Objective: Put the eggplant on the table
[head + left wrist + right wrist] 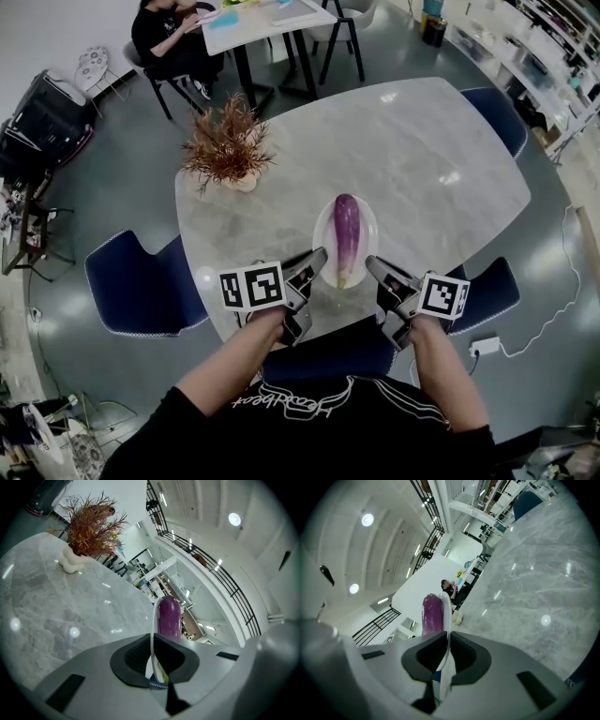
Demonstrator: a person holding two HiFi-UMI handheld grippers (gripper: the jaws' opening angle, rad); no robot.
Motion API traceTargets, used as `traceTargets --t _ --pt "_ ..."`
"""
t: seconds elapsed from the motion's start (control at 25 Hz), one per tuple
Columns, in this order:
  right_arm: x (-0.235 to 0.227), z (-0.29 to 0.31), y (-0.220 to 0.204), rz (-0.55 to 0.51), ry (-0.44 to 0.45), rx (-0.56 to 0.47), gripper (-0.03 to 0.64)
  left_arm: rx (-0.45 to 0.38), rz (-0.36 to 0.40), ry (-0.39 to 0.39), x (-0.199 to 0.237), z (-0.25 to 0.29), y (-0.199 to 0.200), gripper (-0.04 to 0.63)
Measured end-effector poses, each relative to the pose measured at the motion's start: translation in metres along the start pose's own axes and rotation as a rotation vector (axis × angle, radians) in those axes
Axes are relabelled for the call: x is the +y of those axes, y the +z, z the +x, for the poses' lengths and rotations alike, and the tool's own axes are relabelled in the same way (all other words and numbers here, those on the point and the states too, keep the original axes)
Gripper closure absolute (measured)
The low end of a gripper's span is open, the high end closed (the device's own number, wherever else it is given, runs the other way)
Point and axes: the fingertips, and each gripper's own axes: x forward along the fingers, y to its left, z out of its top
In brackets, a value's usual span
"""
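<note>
The left gripper pinches the plate rim at 7 o'clock and the right gripper at 5 o'clock (jaws nearly closed). The eggplant lies on the plate, at the table's 6 o'clock edge.

You faced a grey marble table; a dried plant stood near its far left edge. Blue chairs stood round it. The floor was grey and glossy, with a power strip at right. Beyond, a person sat at a second table. The ceiling was white with round lights and a dark railing.
</note>
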Motion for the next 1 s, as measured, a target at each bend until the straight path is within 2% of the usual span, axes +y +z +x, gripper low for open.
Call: traceTargets --t 0.36,0.56,0.68,1.0 --pt "-0.036 0.037 0.020 0.025 -0.028 0.015 0.598 -0.002 -0.052 0.023 0.043 0.032 0.018 0.568" --pt "-0.067 0.047 0.024 0.024 -0.126 0.043 0.598 0.019 -0.057 0.049 0.066 0.050 0.022 0.568" --pt "-0.086 0.054 0.023 0.045 -0.184 0.056 0.598 0.026 -0.085 0.066 0.084 0.058 0.022 0.568" --pt "-0.116 0.070 0.017 0.075 -0.234 0.077 0.598 0.054 -0.180 0.097 0.119 0.071 0.014 0.568"
